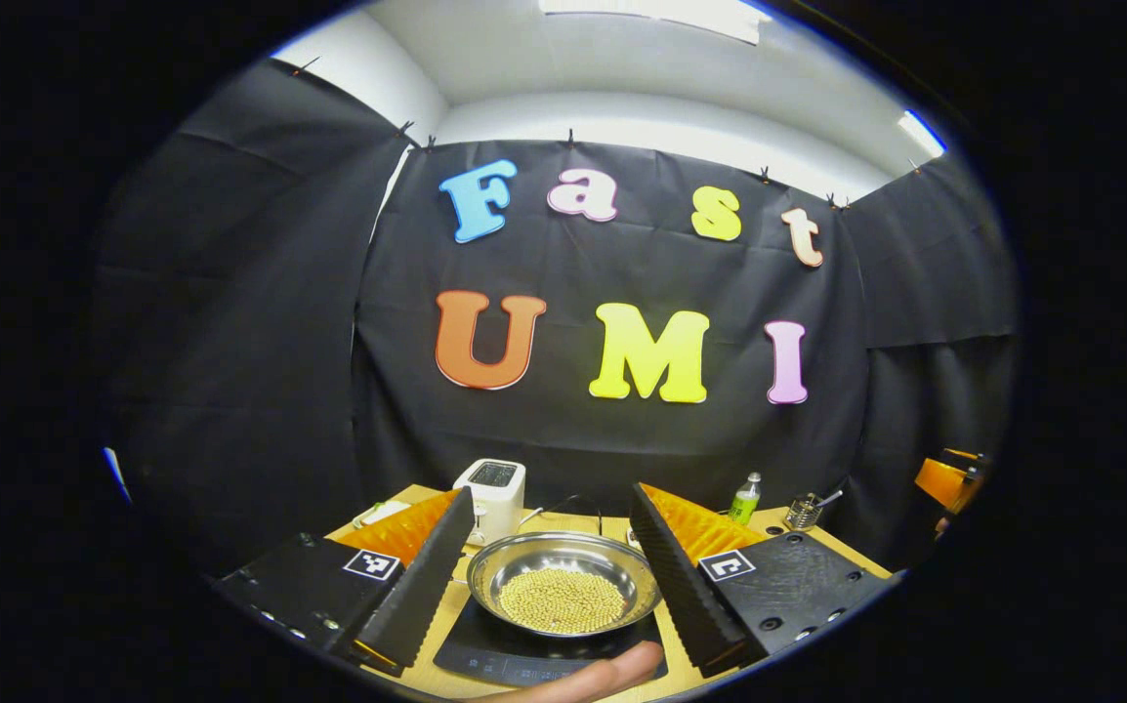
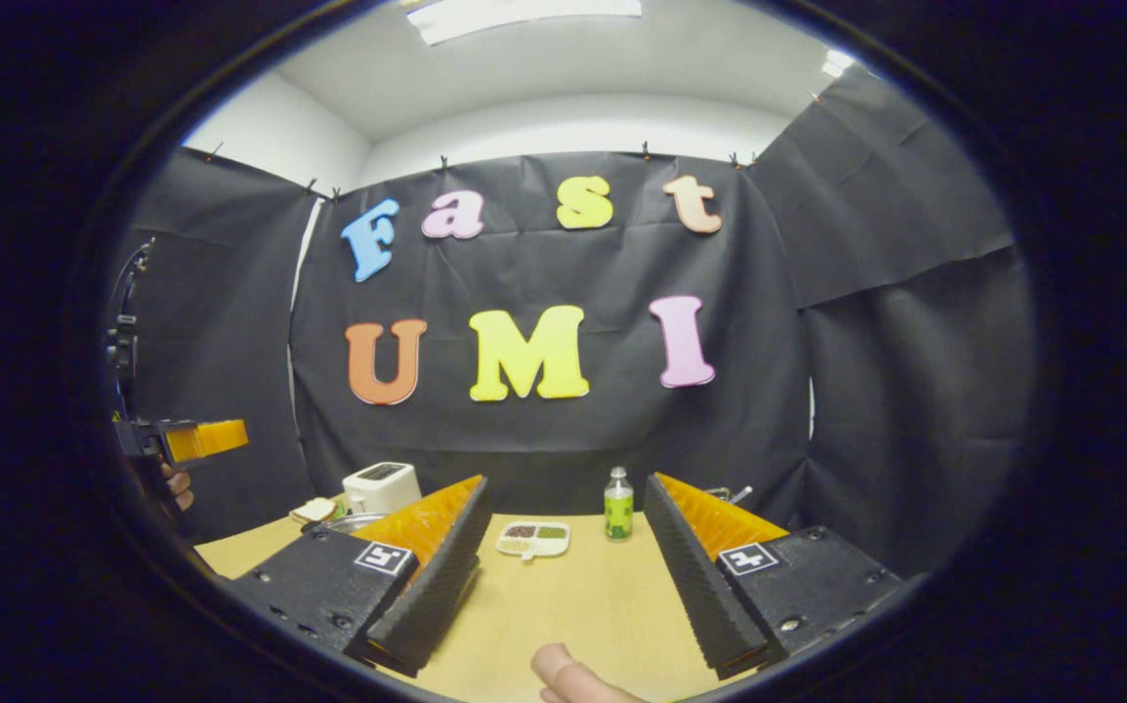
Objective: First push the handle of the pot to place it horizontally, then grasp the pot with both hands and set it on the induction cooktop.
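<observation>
The steel pot (image 1: 563, 586), holding a layer of yellowish beans, rests on the black induction cooktop (image 1: 485, 656) close in front in the left gripper view. I cannot make out its handle. My left gripper (image 1: 552, 491) is open, its fingers on either side of the pot and not touching it. In the right gripper view a bit of the pot's rim (image 2: 354, 522) peeks out behind one finger. My right gripper (image 2: 563, 483) is open over bare table with nothing between its fingers. Each gripper shows in the other's view: the right gripper (image 1: 949, 478) far right, the left gripper (image 2: 183, 439) far left.
A white toaster (image 1: 493, 493) stands behind the pot, with a bread slice (image 2: 313, 510) beside it. A green bottle (image 2: 618, 508), a small white divided dish (image 2: 532, 538) and a metal utensil holder (image 1: 803, 510) sit farther back. A thumb (image 2: 568, 679) shows at the bottom.
</observation>
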Demonstrator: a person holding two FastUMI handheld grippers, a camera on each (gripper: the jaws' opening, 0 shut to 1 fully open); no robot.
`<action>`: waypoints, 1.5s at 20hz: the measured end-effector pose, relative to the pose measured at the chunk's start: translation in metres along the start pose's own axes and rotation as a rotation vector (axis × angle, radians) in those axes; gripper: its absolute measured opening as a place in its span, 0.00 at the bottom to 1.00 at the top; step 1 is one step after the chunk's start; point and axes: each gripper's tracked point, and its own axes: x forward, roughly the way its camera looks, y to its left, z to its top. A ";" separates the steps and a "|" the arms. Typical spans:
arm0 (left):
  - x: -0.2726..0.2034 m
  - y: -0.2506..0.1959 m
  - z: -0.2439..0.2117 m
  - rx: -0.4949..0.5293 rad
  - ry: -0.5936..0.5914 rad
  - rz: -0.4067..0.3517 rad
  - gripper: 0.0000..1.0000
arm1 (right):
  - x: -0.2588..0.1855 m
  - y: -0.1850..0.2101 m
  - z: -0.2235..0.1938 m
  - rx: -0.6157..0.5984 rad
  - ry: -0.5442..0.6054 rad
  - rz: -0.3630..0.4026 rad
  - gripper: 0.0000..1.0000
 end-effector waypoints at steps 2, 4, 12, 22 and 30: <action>-0.018 -0.015 0.014 0.014 -0.030 -0.007 0.95 | -0.019 -0.015 0.016 -0.007 -0.040 -0.016 0.99; -0.029 -0.035 0.016 0.029 -0.044 -0.027 0.95 | -0.037 -0.029 0.025 -0.020 -0.069 -0.030 0.99; -0.067 -0.080 0.006 0.074 -0.042 -0.014 0.95 | -0.086 -0.081 0.041 -0.013 -0.131 -0.109 0.99; -0.104 -0.088 -0.003 0.083 -0.086 -0.023 0.95 | -0.115 -0.096 0.040 -0.006 -0.160 -0.122 0.99; -0.109 -0.099 -0.010 0.107 -0.090 -0.053 0.95 | -0.120 -0.094 0.038 0.003 -0.159 -0.122 0.99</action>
